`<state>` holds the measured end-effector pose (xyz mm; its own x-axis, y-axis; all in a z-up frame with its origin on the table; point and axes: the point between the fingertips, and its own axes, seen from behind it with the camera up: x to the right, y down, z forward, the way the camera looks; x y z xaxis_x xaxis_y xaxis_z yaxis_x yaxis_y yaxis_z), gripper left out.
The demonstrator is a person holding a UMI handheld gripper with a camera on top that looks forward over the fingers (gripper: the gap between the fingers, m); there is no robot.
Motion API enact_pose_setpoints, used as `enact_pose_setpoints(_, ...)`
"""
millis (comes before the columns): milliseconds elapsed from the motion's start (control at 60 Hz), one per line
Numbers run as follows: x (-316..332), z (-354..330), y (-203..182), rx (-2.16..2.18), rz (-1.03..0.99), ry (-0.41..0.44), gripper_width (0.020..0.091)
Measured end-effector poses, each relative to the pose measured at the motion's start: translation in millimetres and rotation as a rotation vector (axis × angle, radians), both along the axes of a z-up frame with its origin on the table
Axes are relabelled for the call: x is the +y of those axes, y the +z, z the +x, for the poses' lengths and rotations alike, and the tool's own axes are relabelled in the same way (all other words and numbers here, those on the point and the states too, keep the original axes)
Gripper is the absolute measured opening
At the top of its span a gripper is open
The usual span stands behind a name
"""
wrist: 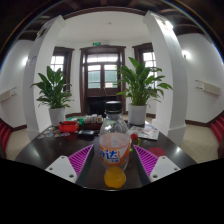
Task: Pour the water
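Clear plastic catches the eye: a bottle (115,148) with a blue-and-red label stands upright between the pink pads (82,157), long axis vertical, dark cap pointing up, orange liquid pooled at its base. The hand-held gripper (115,160) clamps it from both sides, pads pressed to its flanks, over the dark counter (40,150). Beyond it, a red box (68,127) and two potted plants (52,90).
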<state>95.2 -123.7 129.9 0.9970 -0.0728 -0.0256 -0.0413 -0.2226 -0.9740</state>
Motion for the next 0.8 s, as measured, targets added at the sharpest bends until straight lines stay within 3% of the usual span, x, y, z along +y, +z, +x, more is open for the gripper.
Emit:
enact_pose_setpoints(100,18,-2,1,-0.012,0.026,0.018,0.0745)
enact_pose_setpoints(167,27,-1,1,-0.01,0.04,0.025,0.0653)
enact_pose_setpoints(217,32,5,1,-0.009,0.056,0.0,0.0522)
enact_pose_setpoints(300,34,7,4,0.005,0.094,-0.005,0.0497)
enact_pose_setpoints(417,32,6,7,-0.006,0.138,0.004,0.0384)
enact_pose_setpoints(450,32,4,8,-0.023,0.142,0.017,0.0376)
enact_pose_setpoints(467,33,6,6,-0.032,0.145,0.018,0.042)
enact_pose_setpoints(483,34,5,5,-0.038,0.143,0.021,0.0349)
enact_pose_setpoints(800,43,-33,14,0.063,0.136,0.039,0.0348)
